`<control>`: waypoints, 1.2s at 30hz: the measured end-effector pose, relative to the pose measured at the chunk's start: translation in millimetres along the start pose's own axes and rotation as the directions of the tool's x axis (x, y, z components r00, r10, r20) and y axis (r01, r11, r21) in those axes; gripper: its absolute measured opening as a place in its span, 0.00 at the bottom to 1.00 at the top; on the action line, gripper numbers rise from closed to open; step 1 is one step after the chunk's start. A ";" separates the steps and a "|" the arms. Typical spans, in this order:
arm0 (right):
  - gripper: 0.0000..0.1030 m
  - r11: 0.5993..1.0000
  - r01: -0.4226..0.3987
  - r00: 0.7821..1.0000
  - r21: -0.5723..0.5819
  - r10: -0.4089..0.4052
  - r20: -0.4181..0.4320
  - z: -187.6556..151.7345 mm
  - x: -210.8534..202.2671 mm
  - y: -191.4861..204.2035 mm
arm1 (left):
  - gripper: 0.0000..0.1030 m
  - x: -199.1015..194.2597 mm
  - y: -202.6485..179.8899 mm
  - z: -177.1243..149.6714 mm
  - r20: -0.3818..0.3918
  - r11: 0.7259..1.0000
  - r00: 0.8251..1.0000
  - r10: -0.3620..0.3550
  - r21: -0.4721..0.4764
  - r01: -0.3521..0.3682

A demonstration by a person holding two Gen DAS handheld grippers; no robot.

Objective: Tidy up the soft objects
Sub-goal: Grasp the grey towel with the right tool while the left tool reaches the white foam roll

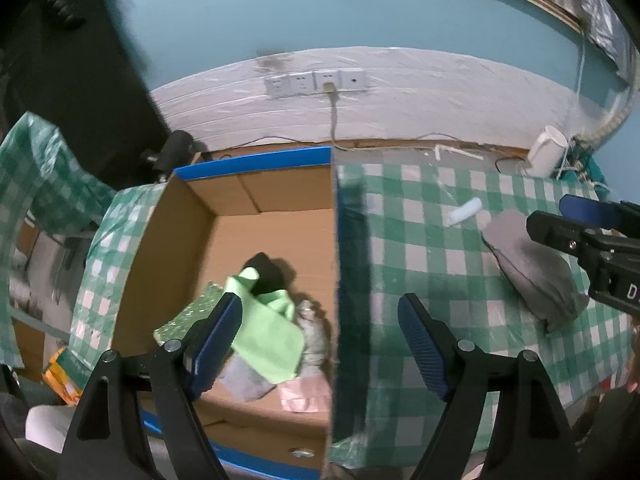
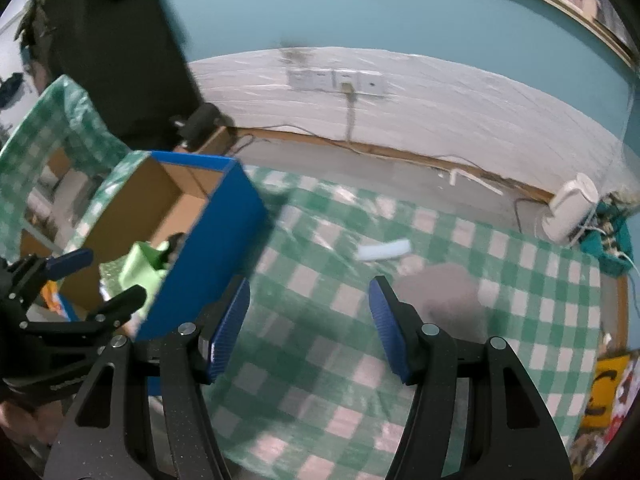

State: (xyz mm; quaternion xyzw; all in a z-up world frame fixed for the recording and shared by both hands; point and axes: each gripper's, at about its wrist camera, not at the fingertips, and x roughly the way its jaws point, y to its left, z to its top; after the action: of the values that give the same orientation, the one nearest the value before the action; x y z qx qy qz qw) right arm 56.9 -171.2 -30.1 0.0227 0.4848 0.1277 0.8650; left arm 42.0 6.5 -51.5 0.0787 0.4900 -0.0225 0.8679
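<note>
A cardboard box [image 1: 276, 200] with blue edges stands at the table's left; it also shows in the right wrist view [image 2: 224, 216]. Inside lie a light green cloth [image 1: 266, 330], a black item [image 1: 266, 272], a grey-white cloth [image 1: 314, 330] and other soft pieces. A grey cloth [image 1: 532, 268] lies on the checked tablecloth; the right wrist view shows it too [image 2: 444, 296]. A small white roll [image 1: 464, 210] lies beyond it. My left gripper [image 1: 320, 340] is open, empty, above the box's right wall. My right gripper [image 2: 310, 326] is open, empty, above the cloth-covered table, left of the grey cloth.
A white kettle [image 1: 546, 152] and cables stand at the table's back right. Wall sockets [image 1: 316, 82] with a hanging cord are behind. A yellow patterned item [image 2: 604, 392] lies at the right edge. A dark shape stands at the back left.
</note>
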 end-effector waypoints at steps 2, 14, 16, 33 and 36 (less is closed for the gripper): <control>0.60 1.000 0.019 1.000 0.018 -0.019 -0.007 -4.5 0.5 -13.0 | 0.79 2.7 -11.0 0.4 -0.005 1.000 1.000 -0.003 0.022 0.003; 0.61 0.990 0.118 0.992 0.077 -0.113 -0.059 -26.8 13.1 -72.1 | 0.84 28.0 -64.0 -1.2 -0.055 0.993 0.998 -0.004 0.115 0.010; 0.62 0.988 0.134 0.989 0.077 -0.127 -0.082 -31.3 19.1 -79.5 | 0.84 32.0 -70.4 -1.5 -0.061 0.992 0.998 -0.002 0.128 0.010; 0.63 0.981 0.194 0.935 -0.024 -0.192 -0.299 -68.2 109.0 -114.4 | 0.84 97.1 -123.3 -6.4 -0.170 0.975 0.985 -0.004 0.219 0.042; 0.68 0.977 0.204 0.927 -0.056 -0.211 -0.309 -70.2 117.3 -111.7 | 0.84 109.9 -126.0 -8.9 -0.199 0.974 0.980 -0.005 0.219 0.049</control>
State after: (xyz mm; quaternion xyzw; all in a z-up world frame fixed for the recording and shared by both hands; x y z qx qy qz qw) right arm 78.2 -256.5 -183.2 -0.0590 0.6142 0.0432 0.7858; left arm 76.9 -112.1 -164.4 0.1707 0.5691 -0.0813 0.8002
